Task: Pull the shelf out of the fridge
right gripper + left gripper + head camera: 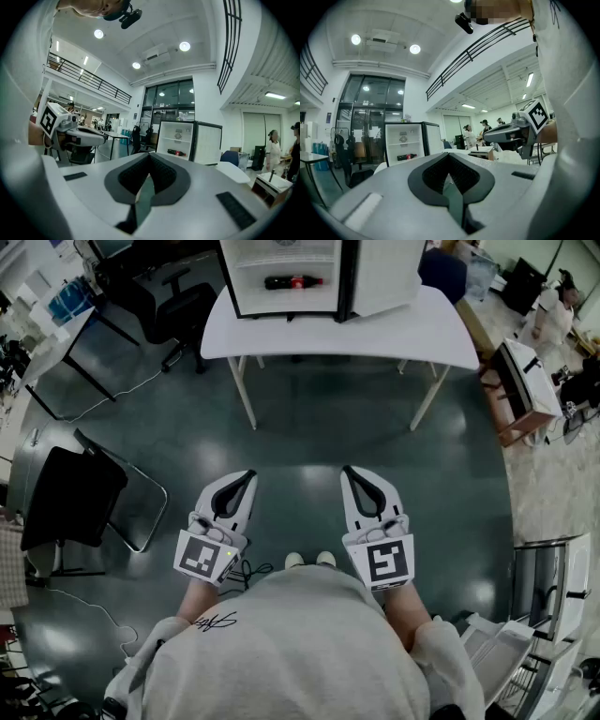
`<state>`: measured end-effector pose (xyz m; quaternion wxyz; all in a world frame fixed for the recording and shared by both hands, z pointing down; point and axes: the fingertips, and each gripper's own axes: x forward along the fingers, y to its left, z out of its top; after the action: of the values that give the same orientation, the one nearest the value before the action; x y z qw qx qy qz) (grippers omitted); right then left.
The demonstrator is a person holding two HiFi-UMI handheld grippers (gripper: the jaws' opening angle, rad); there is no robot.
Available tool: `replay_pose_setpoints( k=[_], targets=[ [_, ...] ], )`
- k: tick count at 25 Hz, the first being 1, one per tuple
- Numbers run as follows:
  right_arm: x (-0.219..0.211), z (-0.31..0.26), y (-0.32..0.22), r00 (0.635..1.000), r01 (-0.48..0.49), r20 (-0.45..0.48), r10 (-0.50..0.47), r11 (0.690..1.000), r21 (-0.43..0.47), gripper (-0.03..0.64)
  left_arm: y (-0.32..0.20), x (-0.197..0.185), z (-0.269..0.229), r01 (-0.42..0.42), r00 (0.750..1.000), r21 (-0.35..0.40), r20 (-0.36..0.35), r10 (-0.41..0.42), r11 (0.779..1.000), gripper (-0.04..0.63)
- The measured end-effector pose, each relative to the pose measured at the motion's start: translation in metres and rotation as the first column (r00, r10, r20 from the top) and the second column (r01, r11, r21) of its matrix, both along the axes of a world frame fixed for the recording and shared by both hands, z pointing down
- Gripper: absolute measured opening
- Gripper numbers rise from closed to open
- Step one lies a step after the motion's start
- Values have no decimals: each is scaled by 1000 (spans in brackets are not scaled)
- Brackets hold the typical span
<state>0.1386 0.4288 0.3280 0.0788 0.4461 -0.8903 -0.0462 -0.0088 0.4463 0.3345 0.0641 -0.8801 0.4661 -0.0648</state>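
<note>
Evidently still to begin: left gripper and right gripper hang at the waist, fingers clenched on nothing, since the open fridge, its shelf inside, stands well away on the tabletop

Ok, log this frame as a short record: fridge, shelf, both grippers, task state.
fridge: on white table, door open
shelf: in place inside the fridge
bottle: lying below the shelf
left gripper: shut, empty, far short of the table
right gripper: shut, empty, beside the left
task state: shelf not yet touched
</note>
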Motion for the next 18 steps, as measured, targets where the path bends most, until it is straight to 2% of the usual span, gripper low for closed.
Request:
replay_pose_setpoints(
  k=[13,18],
  targets=[
    [-14,-2,0,1000,3,-17,-3,1000,11,11,3,-16,-2,1,1000,8,1,-1,1000,5],
    [-25,1,3,1000,-8,5,8,1000,23,12,5,-28,3,1,1000,5,-3,-1,1000,5]
  ],
)
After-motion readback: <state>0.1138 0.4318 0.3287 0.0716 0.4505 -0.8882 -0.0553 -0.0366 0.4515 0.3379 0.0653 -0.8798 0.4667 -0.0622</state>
